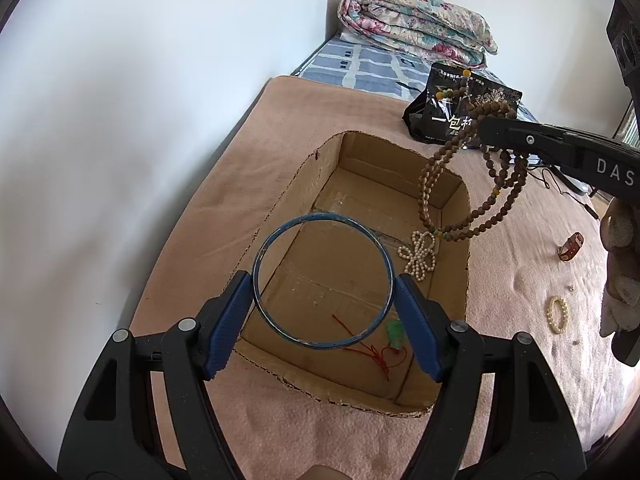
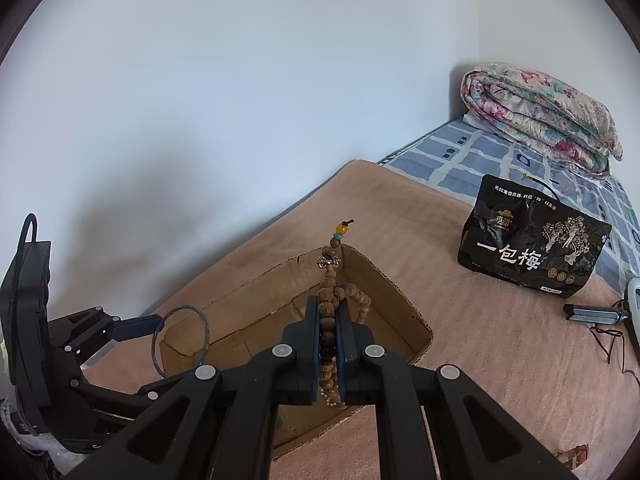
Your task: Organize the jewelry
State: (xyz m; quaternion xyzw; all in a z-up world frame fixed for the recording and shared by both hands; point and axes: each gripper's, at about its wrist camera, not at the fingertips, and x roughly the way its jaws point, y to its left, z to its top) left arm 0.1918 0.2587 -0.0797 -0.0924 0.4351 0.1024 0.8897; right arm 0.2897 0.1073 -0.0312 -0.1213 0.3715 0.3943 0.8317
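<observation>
On a bed covered by a pink blanket [image 1: 224, 184], an open cardboard box [image 1: 288, 184] sits with its long axis running away from the viewer toward a rolled floral quilt [image 1: 416, 20].

At the left, the left tool [image 1: 324, 280] grasps a thin blue bangle [image 1: 280, 236] across its width, one blue pad on each side. The ring is held upright, directly above the near half of the box, so the box floor shows through it. Below it in the box lie a red cord with a green pendant [image 1: 394, 330].

Further right, inside the box near its right wall, rests a white pearl piece [image 1: 420, 254]. Above that wall hangs a long brown wooden bead necklace [image 1: 430, 184], looped several times and pinched in the right tool [image 2: 329, 320], whose jaws are clenched tight on the strands. The lowest loops dangle over the right edge of the box, some inside the wall and some just outside it. From the right wrist view, the strand's orange and turquoise end beads [image 2: 340, 229] stand up beyond the jaws, over the far end of the box.

Still on the blanket at the far right are a pearl bracelet [image 1: 558, 315] and a brown band [image 1: 571, 246].

Judging by position, the bangle is already over the opening and would drop straight in; the necklace probably needs a small shift leftward first.
</observation>
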